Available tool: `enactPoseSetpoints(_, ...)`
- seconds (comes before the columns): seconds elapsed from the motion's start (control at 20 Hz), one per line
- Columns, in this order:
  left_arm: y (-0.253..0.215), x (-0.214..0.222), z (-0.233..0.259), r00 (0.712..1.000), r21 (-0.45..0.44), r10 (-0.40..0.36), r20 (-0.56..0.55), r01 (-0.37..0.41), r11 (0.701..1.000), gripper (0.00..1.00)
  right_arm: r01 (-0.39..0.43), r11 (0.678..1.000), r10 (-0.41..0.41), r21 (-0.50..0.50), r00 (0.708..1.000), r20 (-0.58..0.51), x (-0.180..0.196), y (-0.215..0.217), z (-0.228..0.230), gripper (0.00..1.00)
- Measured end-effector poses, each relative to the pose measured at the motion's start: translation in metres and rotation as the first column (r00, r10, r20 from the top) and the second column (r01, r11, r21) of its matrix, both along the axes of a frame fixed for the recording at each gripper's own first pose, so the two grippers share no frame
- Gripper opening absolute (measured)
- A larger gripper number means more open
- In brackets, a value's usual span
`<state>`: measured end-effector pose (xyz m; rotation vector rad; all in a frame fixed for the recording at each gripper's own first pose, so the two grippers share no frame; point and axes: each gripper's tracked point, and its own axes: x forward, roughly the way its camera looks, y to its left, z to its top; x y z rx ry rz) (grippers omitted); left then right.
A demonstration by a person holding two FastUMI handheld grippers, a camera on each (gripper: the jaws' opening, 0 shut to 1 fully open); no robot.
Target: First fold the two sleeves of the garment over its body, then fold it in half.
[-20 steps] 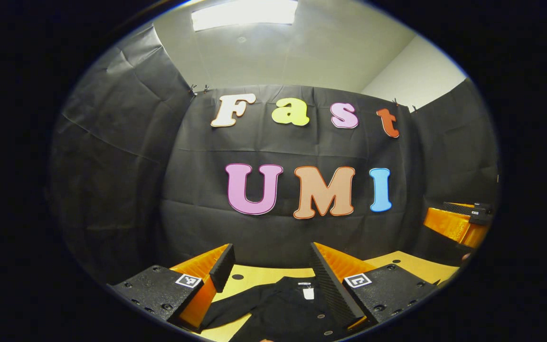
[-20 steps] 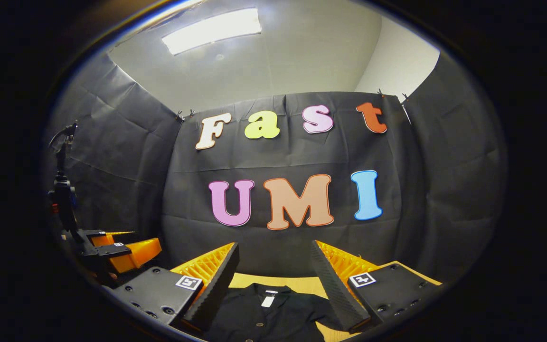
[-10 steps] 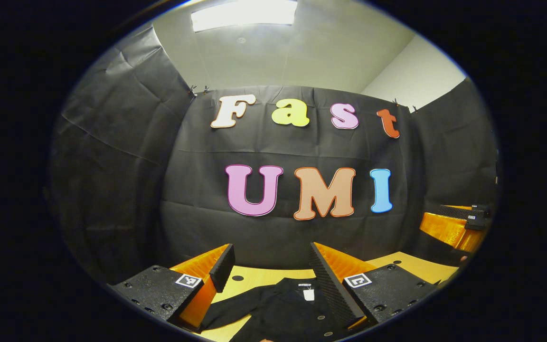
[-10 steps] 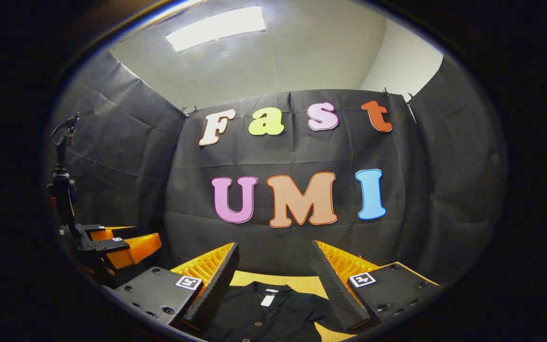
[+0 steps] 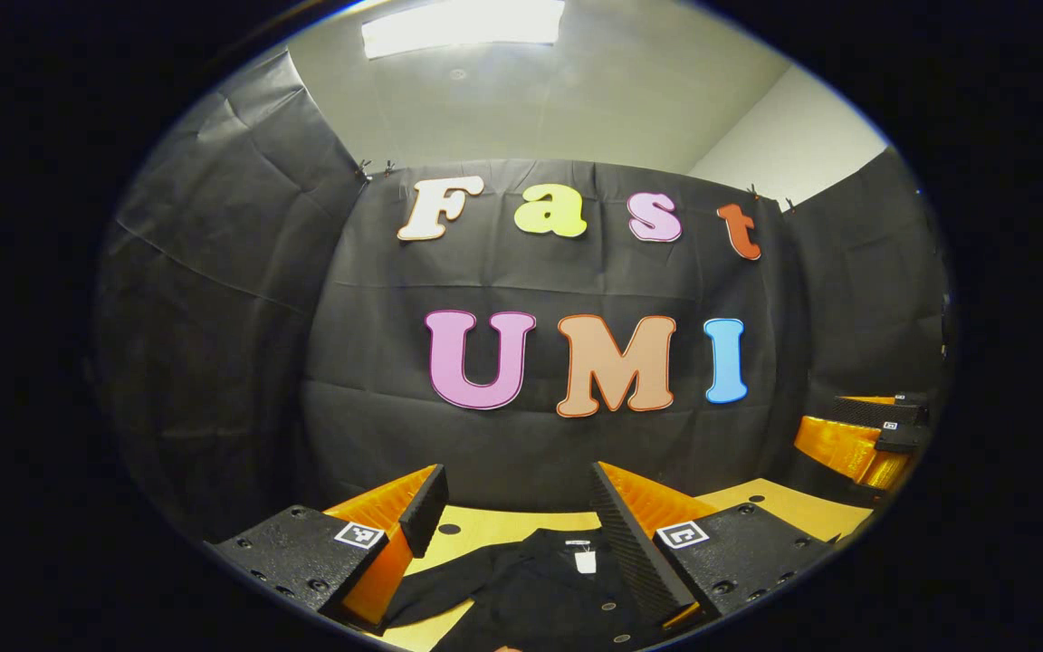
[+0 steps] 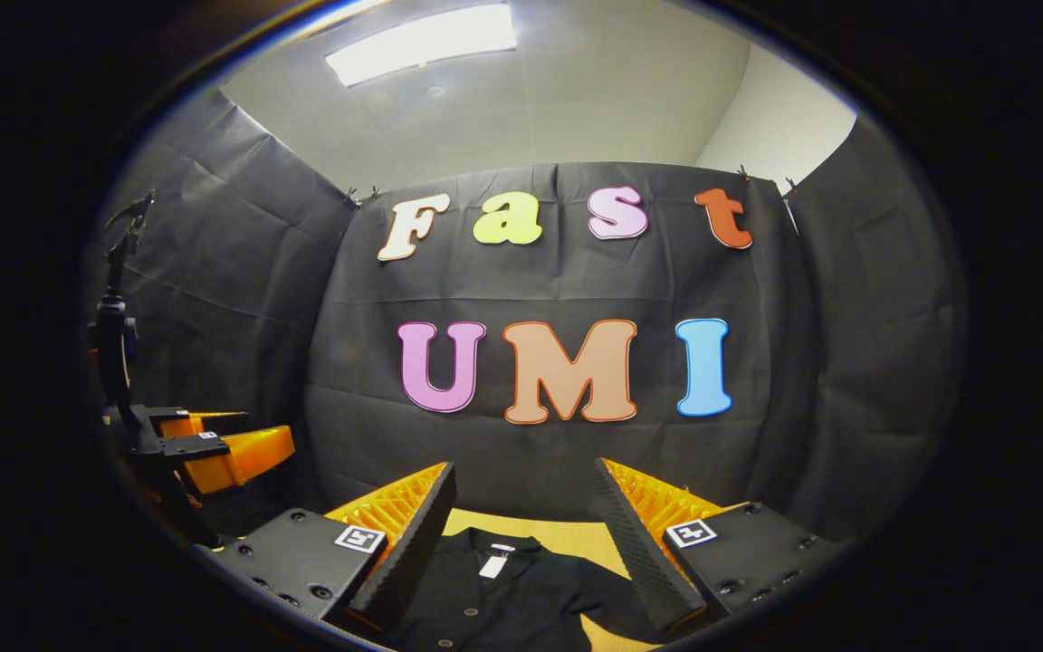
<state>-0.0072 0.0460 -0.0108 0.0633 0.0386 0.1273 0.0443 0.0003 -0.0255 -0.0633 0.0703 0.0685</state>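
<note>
In the left gripper view, the left gripper [image 5: 517, 507] hangs with its fingers spread wide above a black garment [image 5: 549, 593] lying on the wooden table [image 5: 494, 525]. In the right gripper view, the right gripper [image 6: 523, 507] is likewise wide apart over the garment [image 6: 512, 593], its collar toward the wall.

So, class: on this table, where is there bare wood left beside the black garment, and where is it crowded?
Bare table shows between the garment's collar and the booth wall, and beyond the left gripper at the right. The black garment covers the near middle, under the open right gripper.
</note>
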Motion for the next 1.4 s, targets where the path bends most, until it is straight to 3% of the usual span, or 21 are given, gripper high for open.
enactPoseSetpoints(0.4,-0.001,0.003,-0.002,1.000,0.014,0.021,-0.002,-0.021,1.000,0.92,0.130,0.988,-0.132,-0.081,0.991,-0.019,0.022,-0.070,-0.020,0.98)
enactPoseSetpoints(0.65,-0.006,0.003,-0.003,1.000,0.034,0.028,0.002,-0.028,0.999,0.92,0.246,0.956,-0.259,-0.160,0.964,-0.063,0.025,-0.137,-0.044,0.98)
enactPoseSetpoints(1.1,-0.022,0.004,-0.008,0.999,0.057,0.039,-0.016,-0.038,0.998,0.92,0.345,0.906,-0.397,-0.244,0.893,-0.210,0.020,-0.222,-0.109,0.98)
enactPoseSetpoints(1.4,-0.032,0.004,-0.016,0.998,0.069,0.060,-0.033,-0.058,0.996,0.92,0.376,0.880,-0.465,-0.291,0.808,-0.362,0.007,-0.275,-0.171,0.98)
